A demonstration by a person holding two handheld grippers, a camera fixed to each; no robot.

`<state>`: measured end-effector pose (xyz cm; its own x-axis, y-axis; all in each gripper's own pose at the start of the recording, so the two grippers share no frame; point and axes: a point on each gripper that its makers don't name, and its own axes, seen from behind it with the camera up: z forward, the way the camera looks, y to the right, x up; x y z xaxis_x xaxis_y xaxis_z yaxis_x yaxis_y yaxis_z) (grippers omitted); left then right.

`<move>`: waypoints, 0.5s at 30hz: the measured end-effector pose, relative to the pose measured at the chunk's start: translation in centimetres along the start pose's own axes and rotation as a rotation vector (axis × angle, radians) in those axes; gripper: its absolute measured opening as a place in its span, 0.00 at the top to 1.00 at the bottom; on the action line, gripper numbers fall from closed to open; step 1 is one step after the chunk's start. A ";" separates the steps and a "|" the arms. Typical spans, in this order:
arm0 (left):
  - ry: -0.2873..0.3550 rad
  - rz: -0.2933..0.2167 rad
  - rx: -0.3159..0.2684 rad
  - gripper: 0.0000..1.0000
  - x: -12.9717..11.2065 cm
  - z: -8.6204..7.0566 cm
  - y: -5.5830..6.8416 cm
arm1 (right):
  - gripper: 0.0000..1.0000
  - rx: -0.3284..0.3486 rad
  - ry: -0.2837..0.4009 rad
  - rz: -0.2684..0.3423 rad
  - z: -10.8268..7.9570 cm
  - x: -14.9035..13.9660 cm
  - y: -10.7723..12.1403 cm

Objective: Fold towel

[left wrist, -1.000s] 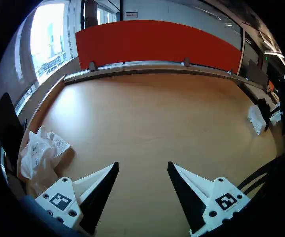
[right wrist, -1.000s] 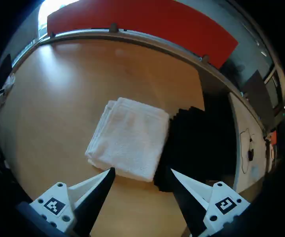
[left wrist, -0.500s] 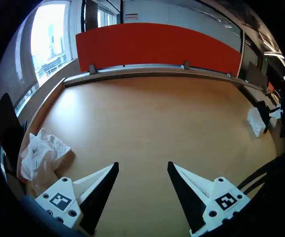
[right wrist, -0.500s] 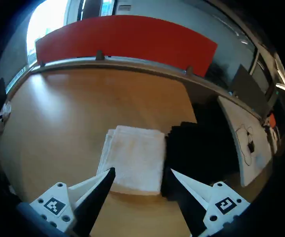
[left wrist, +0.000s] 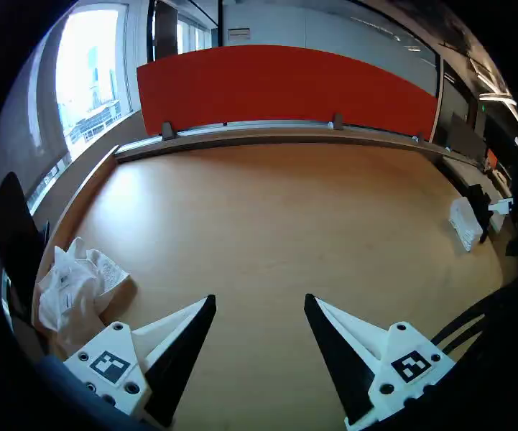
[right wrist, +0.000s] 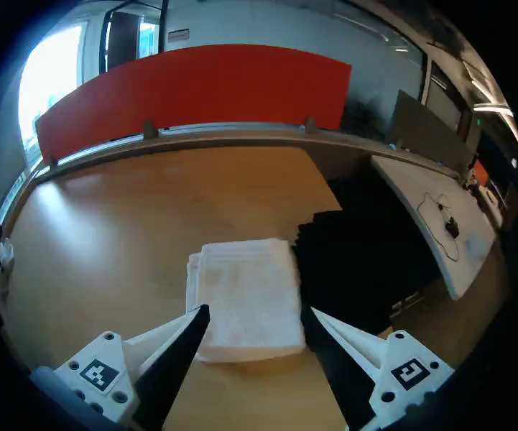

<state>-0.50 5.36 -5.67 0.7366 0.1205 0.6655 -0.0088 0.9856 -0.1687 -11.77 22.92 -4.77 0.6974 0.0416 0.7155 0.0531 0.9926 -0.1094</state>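
Observation:
A white towel, folded into a thick rectangle, lies on the wooden table near its right edge, straight ahead of my right gripper. That gripper is open, its fingertips level with the towel's near end and clear of it. In the left gripper view the same folded towel lies far off at the right, with the other gripper beside it. My left gripper stands open over bare wood with nothing between its fingers.
A crumpled white pile of cloth or paper lies at the table's left edge beside a dark chair back. A red divider panel runs along the far edge. A second desk with cables stands to the right across a dark gap.
The right gripper view has swung and tilted up: the towel now lies squarer and lower between the fingers, with more room and the other desk showing. The left gripper has barely moved.

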 end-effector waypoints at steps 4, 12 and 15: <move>0.011 -0.007 0.006 0.09 0.5 0.1 -0.1 | 0.01 -0.008 0.031 0.028 0.0 0.8 -0.4; 0.052 -0.020 0.025 0.09 2.2 0.4 -0.4 | 0.01 -0.033 0.156 0.088 -0.4 3.4 -1.0; 0.070 -0.023 0.031 0.09 2.9 0.5 -0.5 | 0.02 -0.055 0.239 0.093 -1.1 4.9 -1.0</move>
<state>1.36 5.31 -3.30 0.7824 0.0902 0.6162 -0.0115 0.9914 -0.1305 -7.64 22.05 -1.90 0.8499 0.0980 0.5178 0.0147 0.9778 -0.2091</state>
